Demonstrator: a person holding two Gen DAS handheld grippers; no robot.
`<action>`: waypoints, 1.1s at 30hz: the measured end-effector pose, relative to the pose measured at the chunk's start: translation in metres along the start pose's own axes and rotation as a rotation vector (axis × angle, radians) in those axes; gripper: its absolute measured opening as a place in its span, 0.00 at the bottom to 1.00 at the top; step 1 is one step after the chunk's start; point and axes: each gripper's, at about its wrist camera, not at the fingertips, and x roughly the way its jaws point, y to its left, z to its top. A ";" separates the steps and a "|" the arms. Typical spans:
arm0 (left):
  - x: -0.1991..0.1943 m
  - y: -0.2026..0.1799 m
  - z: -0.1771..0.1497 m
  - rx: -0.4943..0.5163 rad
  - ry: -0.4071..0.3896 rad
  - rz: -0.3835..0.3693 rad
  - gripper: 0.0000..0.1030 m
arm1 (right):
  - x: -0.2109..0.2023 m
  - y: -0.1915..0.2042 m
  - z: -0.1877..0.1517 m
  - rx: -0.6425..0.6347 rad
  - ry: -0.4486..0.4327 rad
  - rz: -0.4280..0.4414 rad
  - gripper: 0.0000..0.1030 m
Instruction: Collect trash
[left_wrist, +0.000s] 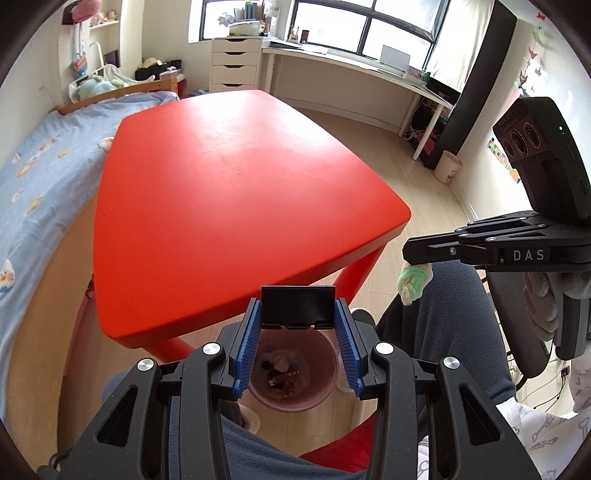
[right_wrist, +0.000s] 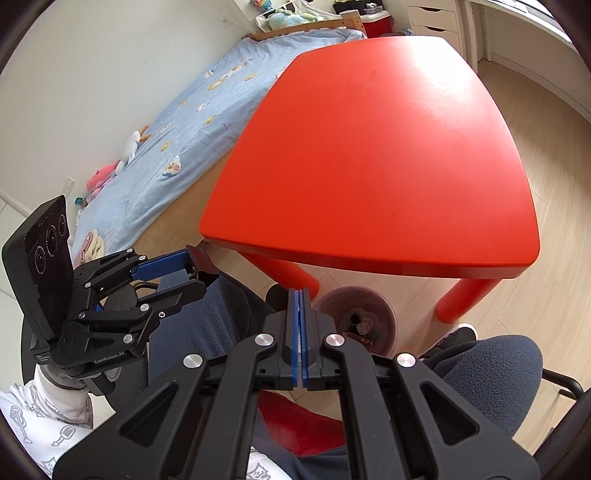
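**Operator:** Between my left gripper's (left_wrist: 298, 314) blue pads (left_wrist: 248, 350) sits a small flat black box (left_wrist: 298, 303), clamped crosswise at the fingertips. It hangs above a pink wastebasket (left_wrist: 325, 395) on the floor, just near of the red table (left_wrist: 240, 192).

**Listener:** What is in the basket?

**Operator:** Some dark scraps and a pale crumpled piece lie at the bottom; I cannot tell more. From the right wrist view the same wastebasket (right_wrist: 384, 306) stands between the two near table legs.

**Listener:** And your right gripper?

**Operator:** My right gripper (right_wrist: 300, 295) is fully closed, pads pressed together, nothing between them. It points down toward my knees, just left of the basket.

**Listener:** What surrounds you?

**Operator:** On the left lies a bed (left_wrist: 40, 155) with a light blue cover. My legs, in dark blue trousers (left_wrist: 458, 325), flank the basket.
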 end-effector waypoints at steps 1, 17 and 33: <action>0.001 -0.001 0.000 0.003 0.003 -0.002 0.38 | 0.000 0.000 0.000 0.002 0.001 0.002 0.01; 0.003 -0.003 -0.007 0.005 0.013 -0.028 0.38 | 0.004 0.000 -0.004 0.006 0.005 0.025 0.01; 0.001 0.018 -0.007 -0.086 -0.017 0.015 0.93 | 0.000 -0.018 -0.001 0.054 -0.049 -0.010 0.97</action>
